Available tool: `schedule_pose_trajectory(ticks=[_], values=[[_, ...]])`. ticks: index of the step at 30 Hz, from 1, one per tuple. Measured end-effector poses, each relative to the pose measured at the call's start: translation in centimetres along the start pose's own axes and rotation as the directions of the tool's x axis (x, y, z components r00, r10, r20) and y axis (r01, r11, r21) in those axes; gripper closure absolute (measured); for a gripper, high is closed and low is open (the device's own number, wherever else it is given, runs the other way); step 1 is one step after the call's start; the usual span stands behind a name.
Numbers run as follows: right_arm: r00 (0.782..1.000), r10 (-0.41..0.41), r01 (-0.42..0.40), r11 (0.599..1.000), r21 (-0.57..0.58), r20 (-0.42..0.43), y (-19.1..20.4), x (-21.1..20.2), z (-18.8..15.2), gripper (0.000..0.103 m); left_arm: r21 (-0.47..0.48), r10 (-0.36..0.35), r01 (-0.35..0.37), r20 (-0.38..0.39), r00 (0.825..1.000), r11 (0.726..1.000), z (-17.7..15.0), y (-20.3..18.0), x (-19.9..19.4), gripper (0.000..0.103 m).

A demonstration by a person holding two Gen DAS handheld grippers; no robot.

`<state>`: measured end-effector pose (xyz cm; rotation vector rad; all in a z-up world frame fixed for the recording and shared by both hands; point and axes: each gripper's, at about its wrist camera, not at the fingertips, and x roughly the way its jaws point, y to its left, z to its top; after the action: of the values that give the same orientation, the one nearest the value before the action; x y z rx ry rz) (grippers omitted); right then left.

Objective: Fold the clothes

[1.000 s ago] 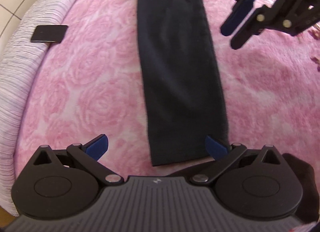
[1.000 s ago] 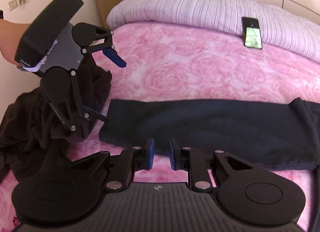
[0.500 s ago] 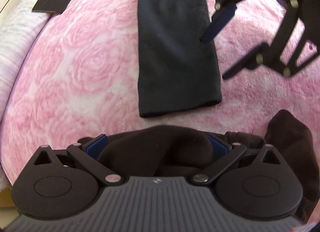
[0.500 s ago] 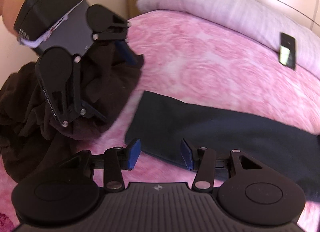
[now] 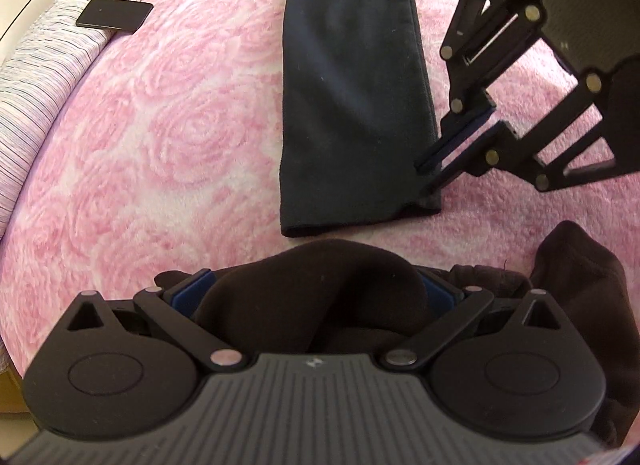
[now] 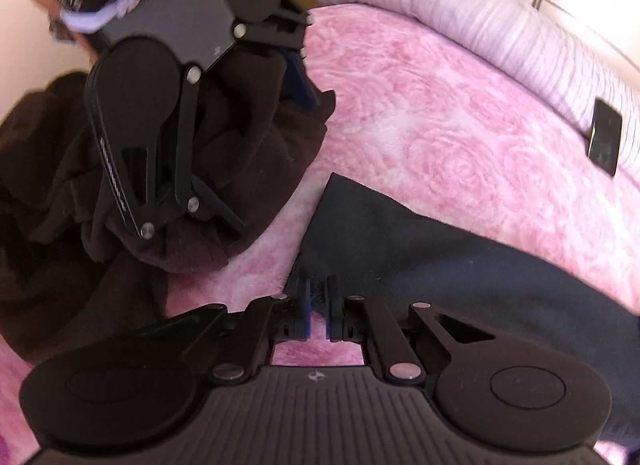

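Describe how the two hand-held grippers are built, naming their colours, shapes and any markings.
Each hand-held gripper, left and right, has a ribbed grey body carrying a small white logo, two round black discs, black linkage arms with silver rivets, and blue finger pads. The left's side bears white lettering, too blurred to read.

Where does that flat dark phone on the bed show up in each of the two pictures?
Left wrist view: the phone lies at the upper left, on the edge of the striped quilt.
Right wrist view: the phone is at the far right edge, on the same quilt.
Shared landmark: the long dark folded garment on the pink blanket.
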<state>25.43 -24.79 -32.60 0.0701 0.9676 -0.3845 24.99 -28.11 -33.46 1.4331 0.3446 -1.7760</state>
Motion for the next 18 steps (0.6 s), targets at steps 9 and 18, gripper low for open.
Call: schedule_pose_trajectory(ticks=[9,18], values=[[1.0,-0.012,0.012,0.989,-0.147,-0.004,1.7,0.1,-0.3,0.083,0.003,-0.003,0.003,0.002,1.0,1.0,0.0,0.1,0.1,0.001],[0.999,-0.043,0.047,0.954,-0.296,0.02,3.0,1.5,-0.8,0.08,0.01,0.004,-0.004,-0.004,1.0,1.0,0.2,0.0,0.2,0.001]])
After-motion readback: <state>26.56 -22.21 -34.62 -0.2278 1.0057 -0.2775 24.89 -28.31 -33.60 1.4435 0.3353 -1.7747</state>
